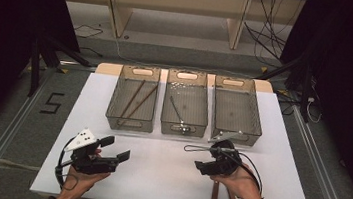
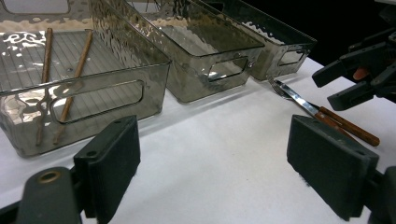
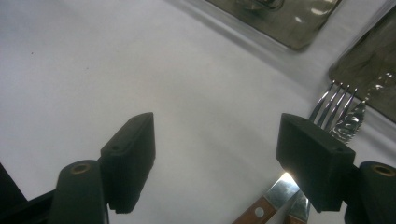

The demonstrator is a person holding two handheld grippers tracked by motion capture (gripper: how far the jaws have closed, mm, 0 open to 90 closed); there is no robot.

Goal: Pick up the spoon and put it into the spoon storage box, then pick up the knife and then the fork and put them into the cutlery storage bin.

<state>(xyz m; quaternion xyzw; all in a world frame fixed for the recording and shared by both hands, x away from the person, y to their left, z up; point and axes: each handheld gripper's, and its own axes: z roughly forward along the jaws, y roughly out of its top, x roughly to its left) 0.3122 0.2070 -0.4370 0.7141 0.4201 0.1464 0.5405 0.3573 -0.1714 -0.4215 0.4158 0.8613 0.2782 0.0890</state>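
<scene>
Hovering with jaws wide and empty, the right hand-held gripper (image 3: pixel 217 158) sits just over the fork (image 3: pixel 334 112) and knife (image 3: pixel 299 207) lying on the white counter (image 3: pixel 116 60) near the bins. The left hand-held gripper (image 2: pixel 212 163) is wide too, holding nothing.

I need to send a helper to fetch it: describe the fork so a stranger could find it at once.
Start at the white table with three clear bins in a row. Go to the right bin; just in front of it the right gripper hovers with jaws open. The fork lies there beside a knife, both with wooden handles; the fork is the one ending in four thin metal prongs.
</scene>
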